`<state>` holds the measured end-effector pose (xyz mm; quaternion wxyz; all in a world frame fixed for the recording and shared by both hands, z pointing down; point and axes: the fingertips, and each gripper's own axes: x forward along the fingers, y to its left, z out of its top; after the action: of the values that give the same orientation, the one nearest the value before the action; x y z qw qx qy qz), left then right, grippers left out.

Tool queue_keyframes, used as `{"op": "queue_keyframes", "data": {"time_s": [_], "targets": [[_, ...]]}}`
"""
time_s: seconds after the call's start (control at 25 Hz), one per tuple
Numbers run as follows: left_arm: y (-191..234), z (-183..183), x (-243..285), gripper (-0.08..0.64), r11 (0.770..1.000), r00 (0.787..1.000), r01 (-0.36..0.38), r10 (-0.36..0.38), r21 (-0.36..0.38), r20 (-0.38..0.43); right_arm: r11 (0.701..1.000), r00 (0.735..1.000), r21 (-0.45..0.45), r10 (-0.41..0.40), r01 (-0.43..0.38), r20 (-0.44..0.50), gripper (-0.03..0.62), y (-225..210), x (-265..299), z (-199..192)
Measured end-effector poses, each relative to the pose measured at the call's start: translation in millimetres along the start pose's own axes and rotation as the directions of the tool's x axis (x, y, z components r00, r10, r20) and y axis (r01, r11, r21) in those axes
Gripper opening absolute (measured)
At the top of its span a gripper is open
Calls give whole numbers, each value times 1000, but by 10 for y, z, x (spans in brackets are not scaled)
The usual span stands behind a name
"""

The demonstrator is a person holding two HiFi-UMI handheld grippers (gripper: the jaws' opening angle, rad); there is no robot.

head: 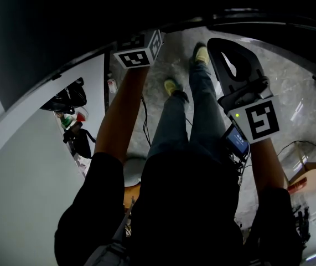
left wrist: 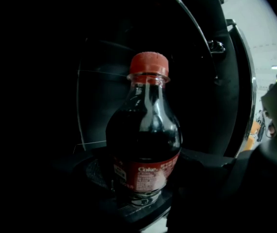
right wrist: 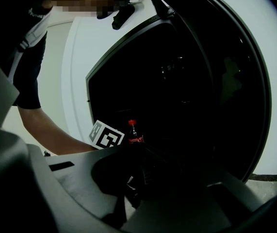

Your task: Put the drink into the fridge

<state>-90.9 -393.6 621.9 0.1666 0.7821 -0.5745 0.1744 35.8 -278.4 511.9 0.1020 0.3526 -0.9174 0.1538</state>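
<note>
On the cola bottle [left wrist: 144, 135], the red label [left wrist: 145, 174] carries the word "Coke" in white. The finer white print under it and the small white panel at the label's left edge are too small to read. The marker cube [head: 138, 51] at the head view's left and the other marker cube [head: 260, 119] at its right bear only black-and-white square patterns. The blue screen [head: 237, 140] beside the right one is too blurred to read.

Pale grey marbled floor [head: 290, 87], glossy, streaked with light. Standing on it, one yellow-green shoe [head: 201, 53] ahead of the other [head: 172, 86]. Lying on it, a thin black cable [head: 145, 121] left of the legs and another [head: 299, 142] at the right.
</note>
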Motion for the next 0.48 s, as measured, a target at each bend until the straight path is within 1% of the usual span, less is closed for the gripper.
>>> {"op": "queue_keyframes", "data": {"time_s": [0.12, 0.28, 0.4, 0.48], "targets": [[22, -12, -1, 314, 1000, 1000, 0, 0, -7, 20, 1000, 1000, 9, -1, 1, 2, 11, 19, -7, -13], [39, 4, -9, 314, 1000, 1000, 0, 0, -15, 8, 1000, 1000, 7, -2, 2, -4, 11, 19, -17, -13], [31, 12, -36, 314, 1000, 1000, 3, -3, -4, 7, 1000, 1000, 13, -2, 2, -6, 11, 24, -15, -7], [30, 43, -61, 316, 1000, 1000, -4, 4, 8, 21, 1000, 1000, 2, -1, 1, -4, 11, 29, -10, 13]]}}
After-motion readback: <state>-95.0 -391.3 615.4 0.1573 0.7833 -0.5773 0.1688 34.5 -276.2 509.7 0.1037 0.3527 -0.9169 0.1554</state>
